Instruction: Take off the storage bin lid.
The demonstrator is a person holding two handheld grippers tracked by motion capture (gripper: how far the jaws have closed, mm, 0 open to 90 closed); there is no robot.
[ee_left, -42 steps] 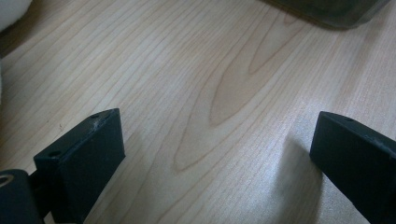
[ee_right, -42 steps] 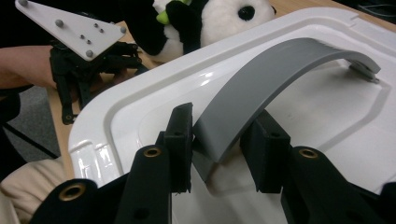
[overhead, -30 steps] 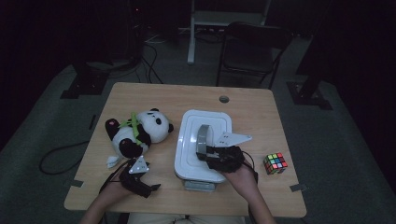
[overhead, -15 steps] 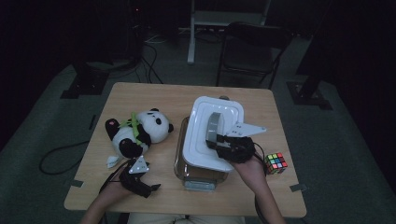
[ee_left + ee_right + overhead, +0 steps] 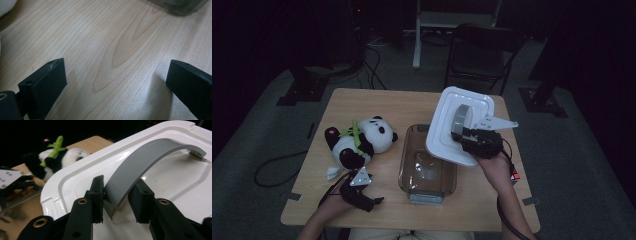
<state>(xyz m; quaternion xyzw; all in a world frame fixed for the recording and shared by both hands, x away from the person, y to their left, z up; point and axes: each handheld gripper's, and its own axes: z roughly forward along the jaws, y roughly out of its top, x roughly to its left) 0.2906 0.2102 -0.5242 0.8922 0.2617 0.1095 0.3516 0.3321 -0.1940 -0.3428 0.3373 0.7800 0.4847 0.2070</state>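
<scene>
Two grippers: the right gripper [image 5: 115, 195] pinches the lid [image 5: 447, 120] by its handle [image 5: 140, 167], tilted above the tub [image 5: 412, 165]. The left gripper [image 5: 117, 85] rests spread on the worktop [image 5: 382, 100].

On the table [image 5: 412, 102] the panda toy [image 5: 359, 142] lies left of the open container [image 5: 427, 167], whose lid [image 5: 459, 122] hangs tilted above its right rear corner

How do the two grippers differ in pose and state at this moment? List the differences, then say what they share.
The right gripper is raised above the table, while the left gripper sits low near its front edge. The right gripper is shut on the grey handle of the tilted white lid; the left gripper's jaws stand wide apart over bare wood. Both have black jaws.
</scene>
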